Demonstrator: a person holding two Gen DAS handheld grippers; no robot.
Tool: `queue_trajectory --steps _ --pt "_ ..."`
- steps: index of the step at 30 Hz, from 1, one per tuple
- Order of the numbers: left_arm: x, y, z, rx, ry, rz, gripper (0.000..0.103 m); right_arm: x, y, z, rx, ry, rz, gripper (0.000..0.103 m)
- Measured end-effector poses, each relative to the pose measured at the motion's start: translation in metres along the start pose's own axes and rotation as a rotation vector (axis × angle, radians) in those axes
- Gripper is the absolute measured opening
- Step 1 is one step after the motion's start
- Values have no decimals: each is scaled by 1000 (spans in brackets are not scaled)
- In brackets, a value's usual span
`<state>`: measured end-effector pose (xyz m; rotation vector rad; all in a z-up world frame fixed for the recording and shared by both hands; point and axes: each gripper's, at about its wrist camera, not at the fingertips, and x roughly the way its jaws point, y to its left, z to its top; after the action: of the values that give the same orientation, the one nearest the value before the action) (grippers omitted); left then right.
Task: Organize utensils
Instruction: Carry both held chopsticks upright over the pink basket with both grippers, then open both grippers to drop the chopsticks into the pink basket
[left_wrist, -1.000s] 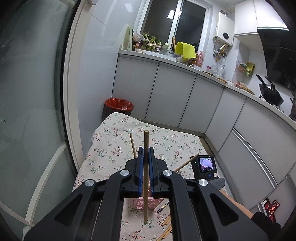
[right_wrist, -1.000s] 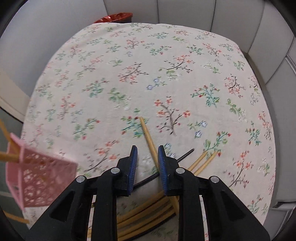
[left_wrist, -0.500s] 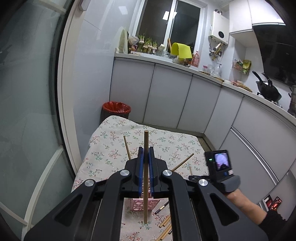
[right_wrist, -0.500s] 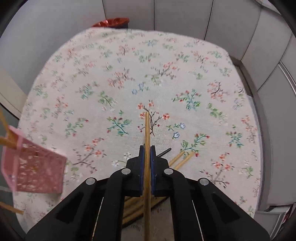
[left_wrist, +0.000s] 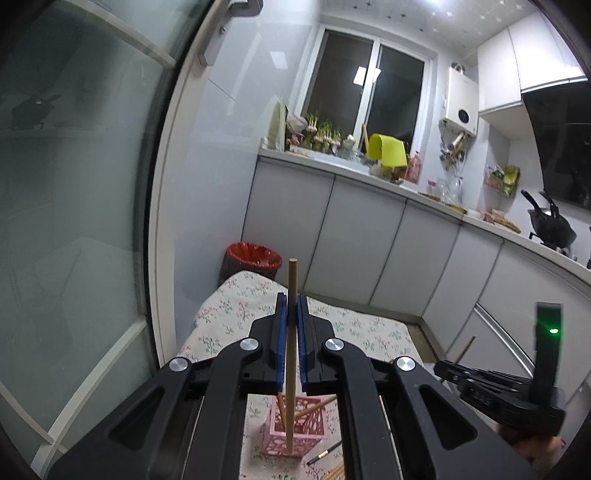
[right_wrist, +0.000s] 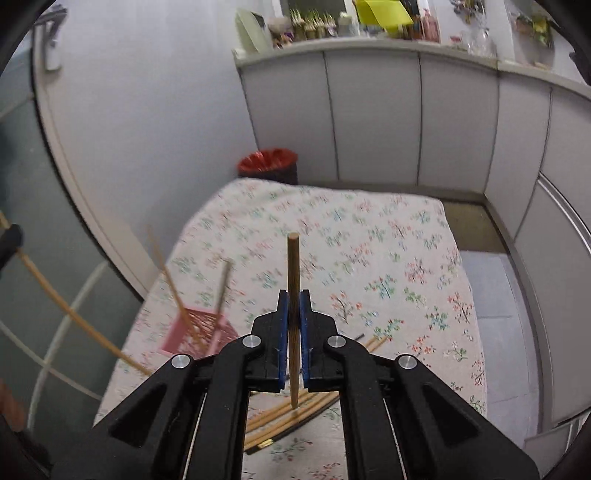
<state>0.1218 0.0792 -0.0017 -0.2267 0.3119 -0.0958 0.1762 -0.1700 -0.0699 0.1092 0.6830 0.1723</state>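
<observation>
My left gripper (left_wrist: 291, 306) is shut on a wooden chopstick (left_wrist: 291, 291) held upright, its lower end over the pink lattice holder (left_wrist: 295, 437), which has chopsticks in it. My right gripper (right_wrist: 294, 304) is shut on another wooden chopstick (right_wrist: 293, 266), lifted above a pile of chopsticks (right_wrist: 295, 417) on the floral tablecloth (right_wrist: 369, 251). The pink holder (right_wrist: 199, 334) stands to the left in the right wrist view, with chopsticks leaning out. The right gripper's body shows at the lower right of the left wrist view (left_wrist: 509, 391).
A red-lined bin (left_wrist: 253, 258) stands beyond the table's far edge. Grey cabinets (left_wrist: 369, 236) run behind and to the right. A glass partition (left_wrist: 74, 221) borders the table on the left. Loose chopsticks (left_wrist: 332, 469) lie beside the holder.
My right gripper shut on a chopstick from the pile and lifted and tilted upward with it. My left gripper rose with its chopstick, ending over the pink holder.
</observation>
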Motion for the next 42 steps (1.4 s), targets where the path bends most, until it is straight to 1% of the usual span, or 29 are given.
queue_trajectory --steps 2,5,9,12,14,18,23,26,31,34,35,36,37,38,40,42 --pt "1 1 2 -12 -27 1 5 -14 9 4 -18 -33 22 5" --pt "7 -1 4 -15 -37 3 5 -36 22 11 -44 -80 44 5" --pt "20 -3 1 -9 -34 14 5 -63 34 22 -51 -160 95 5" --pt "32 -6 -3 2 -28 22 5 -74 40 28 -35 -207 141 5" --pt "40 -8 -6 15 -17 28 5 -73 45 31 -35 -228 164 5" --pt "60 -6 -15 28 35 40 5 -49 52 31 -27 -206 176 5" --pt "85 2 -26 6 121 45 5 -22 57 26 -21 -195 168 5" --pt "95 5 -31 -6 164 39 6 -5 58 23 -11 -155 159 5" --pt "101 9 -35 -19 177 41 6 19 60 18 -13 -86 146 5" --pt "103 10 -36 -35 199 27 8 25 59 17 -1 -73 142 7" --pt "103 10 -35 -40 206 24 14 26 58 17 6 -70 144 8" --pt "101 10 -35 -42 209 24 25 25 57 17 16 -72 147 11" --pt "99 9 -33 -43 206 23 30 24 56 17 21 -75 153 17" --pt "96 9 -32 -43 204 20 34 20 55 18 26 -84 159 20" --pt "92 8 -30 -38 214 18 35 14 54 20 27 -99 160 23" --pt "88 7 -29 -31 232 17 44 6 51 22 31 -112 162 24"
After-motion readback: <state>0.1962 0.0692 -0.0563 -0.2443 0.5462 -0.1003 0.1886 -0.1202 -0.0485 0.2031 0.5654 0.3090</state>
